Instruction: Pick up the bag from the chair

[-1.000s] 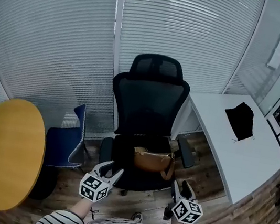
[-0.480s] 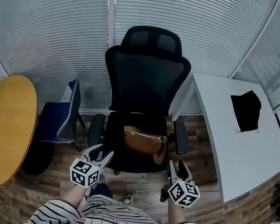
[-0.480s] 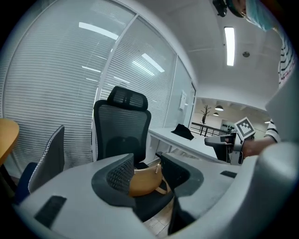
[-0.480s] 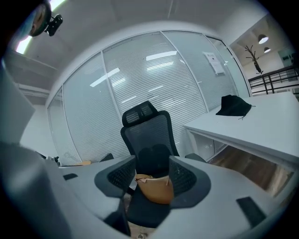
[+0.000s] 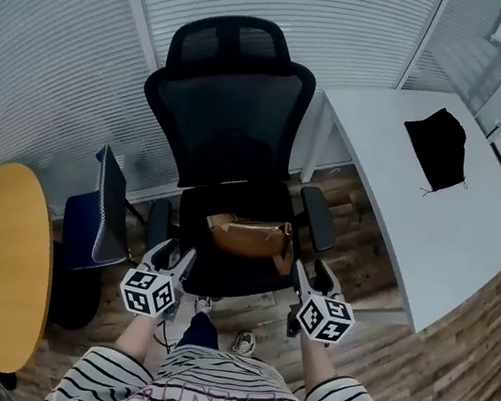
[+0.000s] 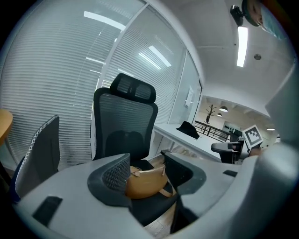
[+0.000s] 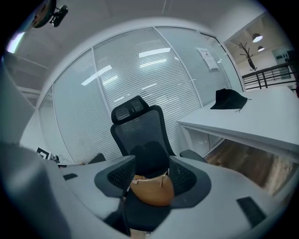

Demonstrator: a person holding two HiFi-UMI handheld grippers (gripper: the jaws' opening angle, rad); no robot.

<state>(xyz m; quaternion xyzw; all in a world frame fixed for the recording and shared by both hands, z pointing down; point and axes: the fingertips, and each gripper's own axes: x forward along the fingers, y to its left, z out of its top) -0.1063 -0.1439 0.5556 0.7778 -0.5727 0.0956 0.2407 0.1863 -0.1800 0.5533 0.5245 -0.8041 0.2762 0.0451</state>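
- The tan bag (image 5: pixel 246 236) lies on the seat of the black office chair (image 5: pixel 228 134), its strap trailing off toward 4 o'clock.
- My left gripper (image 5: pixel 173 256) hovers at 7 o'clock from the bag, near the seat's front edge, jaws apart and holding nothing.
- My right gripper (image 5: pixel 312 277) hovers at 5 o'clock from the bag, beside the armrest, jaws likewise apart and empty.
- In both gripper views the bag shows through the gap between the jaws, beyond them and untouched.
- A small blue chair (image 5: pixel 100 217) stands at 9 o'clock from the office chair.
- A round yellow table (image 5: pixel 3 258) sits at 8 o'clock.
- A white desk (image 5: pixel 402 201) runs off at 2 o'clock, with a black cloth (image 5: pixel 438 150) on it.
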